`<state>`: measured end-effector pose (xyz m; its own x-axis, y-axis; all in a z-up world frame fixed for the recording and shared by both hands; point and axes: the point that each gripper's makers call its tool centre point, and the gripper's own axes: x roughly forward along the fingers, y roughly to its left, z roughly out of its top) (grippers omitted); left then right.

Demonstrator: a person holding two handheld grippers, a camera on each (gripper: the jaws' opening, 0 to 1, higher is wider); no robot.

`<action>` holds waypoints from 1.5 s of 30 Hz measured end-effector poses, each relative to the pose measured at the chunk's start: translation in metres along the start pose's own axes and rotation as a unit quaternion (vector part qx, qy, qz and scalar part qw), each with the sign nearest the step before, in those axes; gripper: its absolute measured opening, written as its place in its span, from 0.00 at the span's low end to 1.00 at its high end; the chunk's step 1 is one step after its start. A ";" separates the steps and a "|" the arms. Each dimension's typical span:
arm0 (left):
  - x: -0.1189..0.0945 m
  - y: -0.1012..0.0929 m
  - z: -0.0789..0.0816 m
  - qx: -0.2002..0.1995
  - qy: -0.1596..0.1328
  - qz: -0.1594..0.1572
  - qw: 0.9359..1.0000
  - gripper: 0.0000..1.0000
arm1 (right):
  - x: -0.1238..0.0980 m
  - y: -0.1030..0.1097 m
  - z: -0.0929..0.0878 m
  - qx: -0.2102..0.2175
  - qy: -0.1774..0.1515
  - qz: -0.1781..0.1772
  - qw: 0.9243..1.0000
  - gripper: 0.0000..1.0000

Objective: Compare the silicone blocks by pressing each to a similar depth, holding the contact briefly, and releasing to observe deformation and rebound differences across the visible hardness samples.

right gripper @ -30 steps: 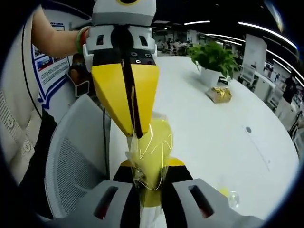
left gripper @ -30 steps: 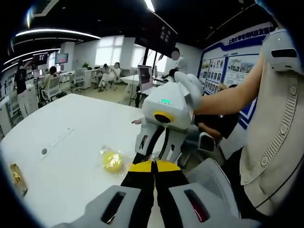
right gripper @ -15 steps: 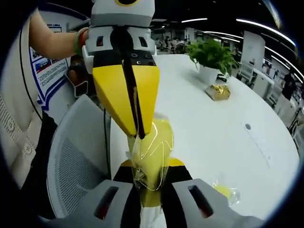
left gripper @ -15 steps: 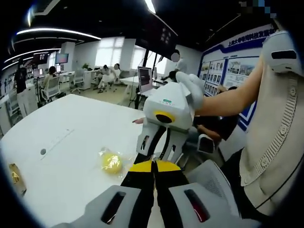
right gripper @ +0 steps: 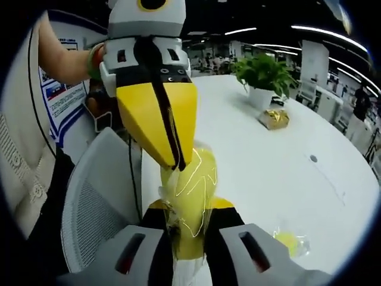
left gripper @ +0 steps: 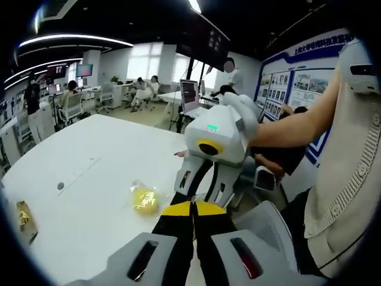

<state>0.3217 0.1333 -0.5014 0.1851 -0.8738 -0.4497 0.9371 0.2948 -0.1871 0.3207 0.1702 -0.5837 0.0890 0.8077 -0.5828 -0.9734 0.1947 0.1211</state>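
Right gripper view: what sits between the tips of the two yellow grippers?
A yellow silicone block in clear wrap spans the gap in the right gripper view. The right gripper clamps its lower end and the left gripper is shut on the wrap at its top.

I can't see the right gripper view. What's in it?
Two yellow-tipped grippers, the right gripper from below and the left gripper from above, pinch a yellow silicone block in clear wrap between them. Behind lie a white table, a potted plant and a gold packet.
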 end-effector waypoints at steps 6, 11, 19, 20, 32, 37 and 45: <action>0.002 -0.003 -0.001 -0.001 0.006 -0.007 1.000 0.00 | -0.001 0.000 -0.002 -0.033 -0.010 -0.007 0.999 0.13; 0.002 -0.005 0.001 0.004 0.003 -0.009 1.000 0.00 | -0.002 -0.002 0.000 -0.047 -0.016 -0.012 0.999 0.14; 0.002 -0.007 0.002 0.005 0.005 -0.016 1.000 0.00 | -0.004 -0.001 0.000 -0.041 -0.020 -0.015 0.999 0.17; 0.002 -0.008 0.002 0.004 0.006 -0.017 1.000 0.00 | -0.004 -0.002 0.000 -0.042 -0.021 -0.016 0.999 0.17; 0.003 -0.009 0.002 0.012 0.009 -0.022 1.000 0.00 | -0.006 -0.003 -0.002 -0.038 -0.020 -0.023 0.999 0.22; 0.003 -0.006 0.003 0.008 0.006 -0.021 1.000 0.00 | -0.006 -0.005 -0.001 -0.038 -0.019 -0.024 0.999 0.25; 0.003 -0.002 0.003 -0.005 0.003 -0.015 1.000 0.00 | -0.003 -0.005 -0.002 -0.044 -0.020 -0.032 0.998 0.33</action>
<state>0.3214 0.1290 -0.5000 0.1544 -0.8801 -0.4490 0.9392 0.2718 -0.2097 0.3253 0.1653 -0.5841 0.1578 0.8169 -0.5548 -0.9801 0.1982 0.0131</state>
